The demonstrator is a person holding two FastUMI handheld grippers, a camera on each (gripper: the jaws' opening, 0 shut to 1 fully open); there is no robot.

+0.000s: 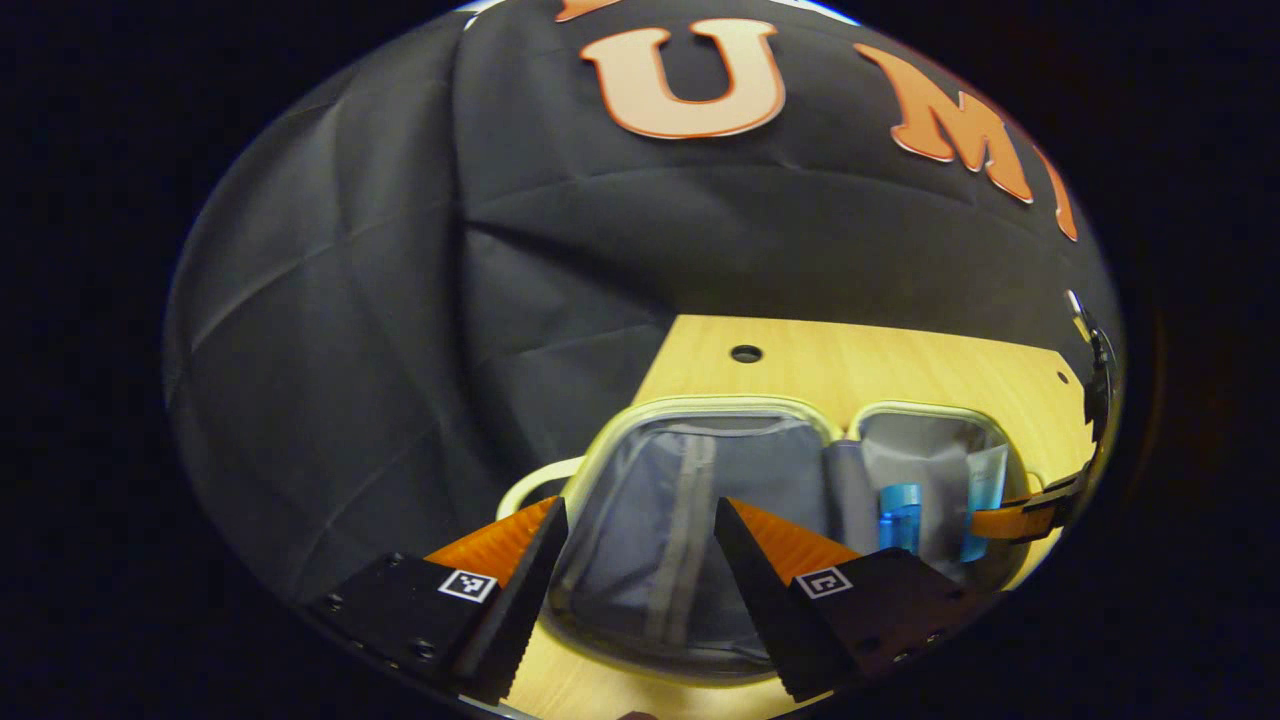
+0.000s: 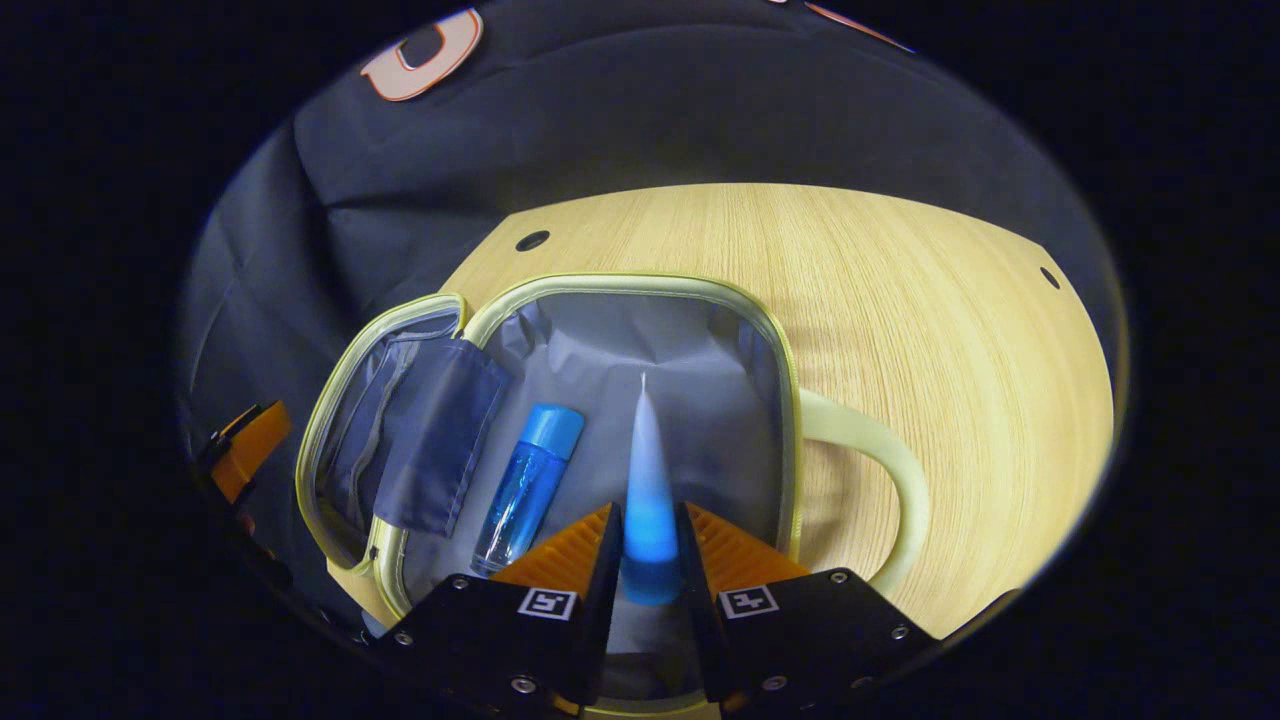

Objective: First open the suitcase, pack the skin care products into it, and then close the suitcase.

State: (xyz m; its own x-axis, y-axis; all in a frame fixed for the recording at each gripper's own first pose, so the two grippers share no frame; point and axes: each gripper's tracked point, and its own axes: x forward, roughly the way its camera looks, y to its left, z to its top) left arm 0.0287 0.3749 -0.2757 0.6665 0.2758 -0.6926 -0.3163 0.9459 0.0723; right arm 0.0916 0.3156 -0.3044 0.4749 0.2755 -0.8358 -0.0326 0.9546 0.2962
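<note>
A pale wood-grain tabletop [image 2: 900, 300] with small dark round holes near its far edge carries one thing directly: an open soft suitcase with pale yellow-green trim and grey lining [image 2: 640, 285], its two halves spread flat side by side. Its pale looped handle [image 2: 880, 450] lies on the wood to the right.
</note>
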